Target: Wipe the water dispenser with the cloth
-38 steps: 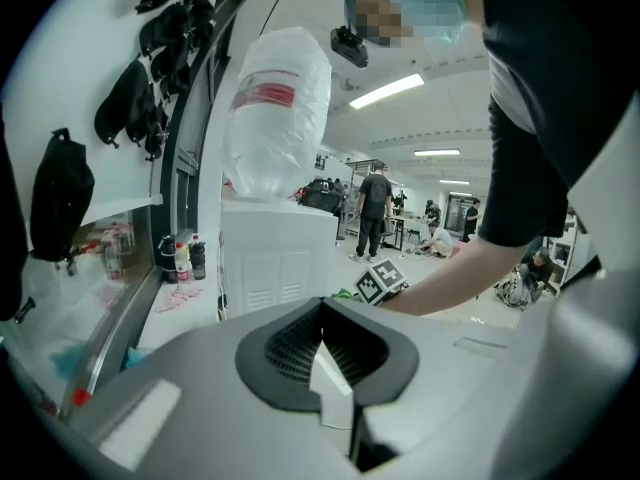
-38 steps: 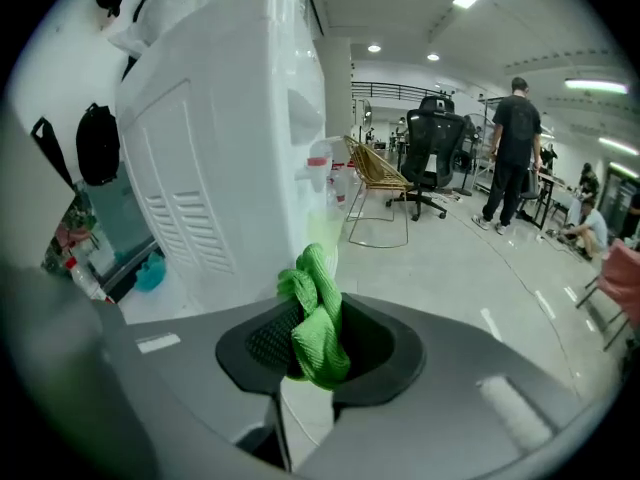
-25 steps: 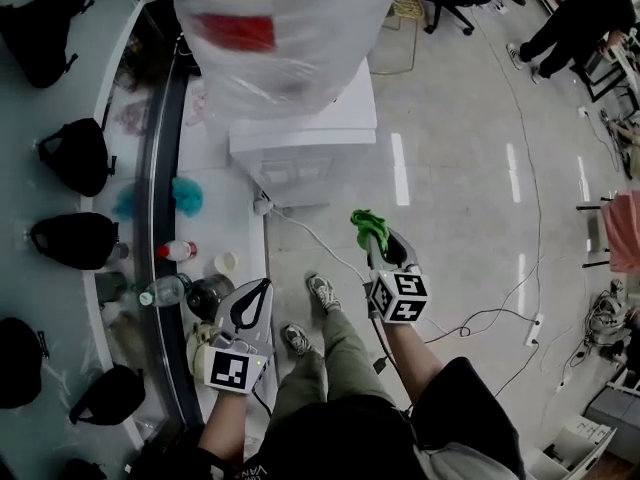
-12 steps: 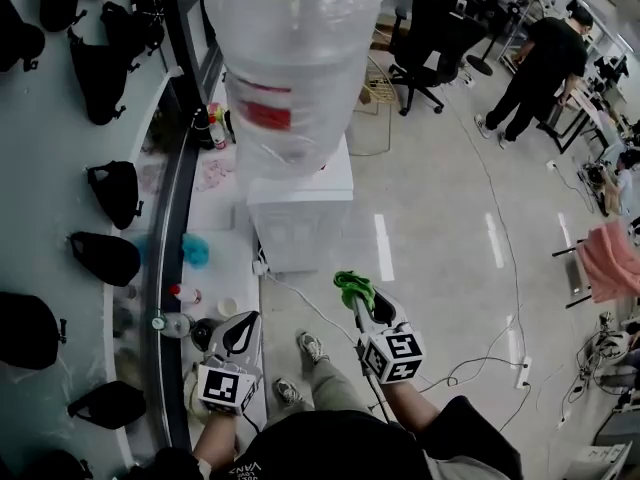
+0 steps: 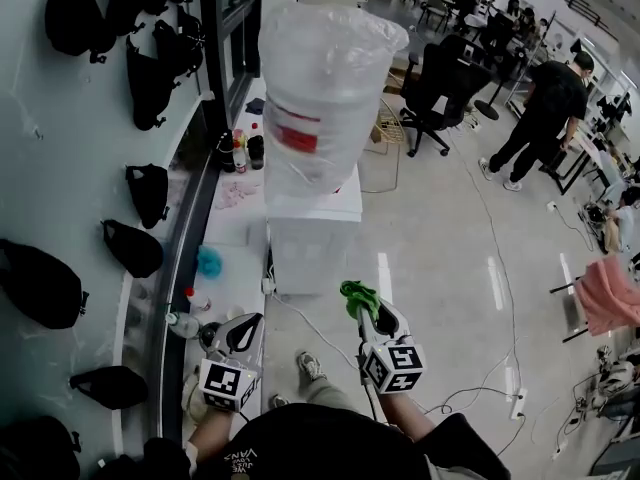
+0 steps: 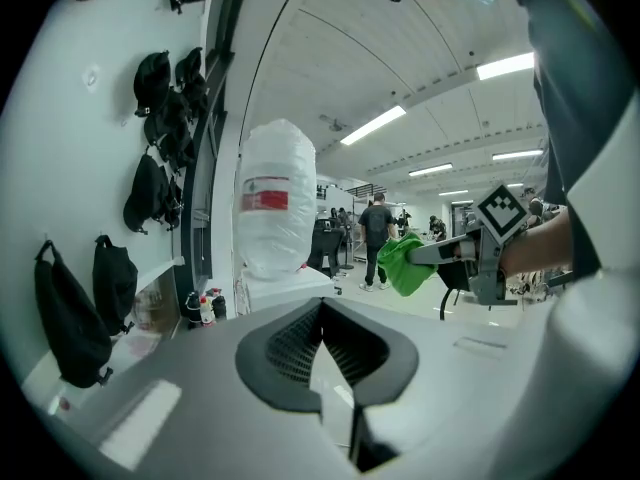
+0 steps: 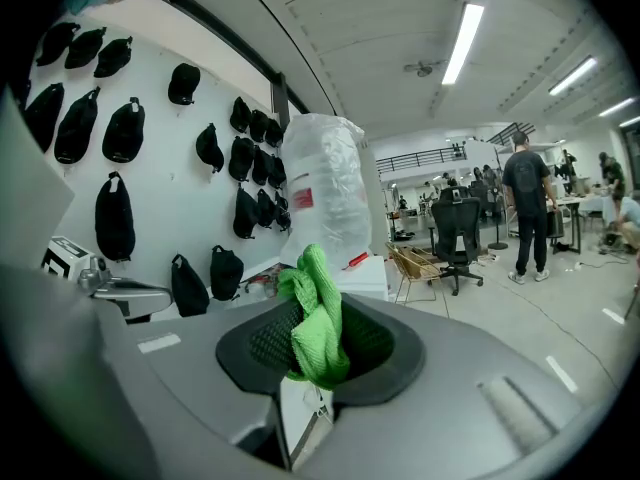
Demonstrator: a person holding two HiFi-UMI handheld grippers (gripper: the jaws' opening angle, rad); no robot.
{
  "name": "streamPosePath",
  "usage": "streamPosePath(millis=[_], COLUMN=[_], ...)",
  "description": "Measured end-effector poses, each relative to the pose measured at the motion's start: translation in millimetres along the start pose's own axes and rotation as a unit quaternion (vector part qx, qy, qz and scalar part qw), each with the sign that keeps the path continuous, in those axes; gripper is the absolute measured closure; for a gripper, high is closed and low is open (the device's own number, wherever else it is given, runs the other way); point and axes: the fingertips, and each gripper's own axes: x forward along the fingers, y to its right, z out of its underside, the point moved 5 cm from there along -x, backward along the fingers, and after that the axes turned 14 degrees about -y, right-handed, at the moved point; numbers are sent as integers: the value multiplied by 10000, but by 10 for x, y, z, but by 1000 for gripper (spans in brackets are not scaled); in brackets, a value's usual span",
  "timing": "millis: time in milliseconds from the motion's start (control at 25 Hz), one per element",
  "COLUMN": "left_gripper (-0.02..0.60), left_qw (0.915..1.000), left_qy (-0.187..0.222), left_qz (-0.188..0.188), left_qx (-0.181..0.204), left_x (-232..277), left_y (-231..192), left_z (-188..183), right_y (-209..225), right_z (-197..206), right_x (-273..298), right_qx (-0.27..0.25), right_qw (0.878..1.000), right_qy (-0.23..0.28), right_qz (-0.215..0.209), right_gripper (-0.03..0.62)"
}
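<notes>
Short of the water dispenser (image 5: pixel 312 243), our right tongs (image 5: pixel 362 308) clench the cloth (image 5: pixel 353 292), left tongs (image 5: pixel 249 322) closed empty; hard rubbing could tug it free.

**Both claws held forward, right one gripping**

The left claw (image 5: pixel 247 325) is held low at the person's left and points forward. Its jaws are closed together with nothing between them. The right claw (image 5: pixel 364 306) is level beside it and apart from it, also pointing forward, with its jaws clamped on a bunched cloth (image 5: pixel 354 292).
</notes>
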Motion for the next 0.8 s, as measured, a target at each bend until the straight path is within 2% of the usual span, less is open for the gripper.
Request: streamPosePath(millis=[360,560,800], left_gripper=[580,580,580], left_qw=[9995,9996,9995], left_qy=[264,241,153], left_qz=[-77,-118,-77], left_qx=[185,134,262], left_x=[-210,-281,-343], left_y=[-18,-2,56], left_z=[-121,-98,-95], right_y=[-186,-256,-311], right_z=[-42,4,47], right_x=[-208,-266,-326], right_qx=[-58,-80,-86], right_qw=[9998,9997,9997], right_qy=[208,208,225], right_qz=[-45,-86,-100], right_gripper=[502,503,503])
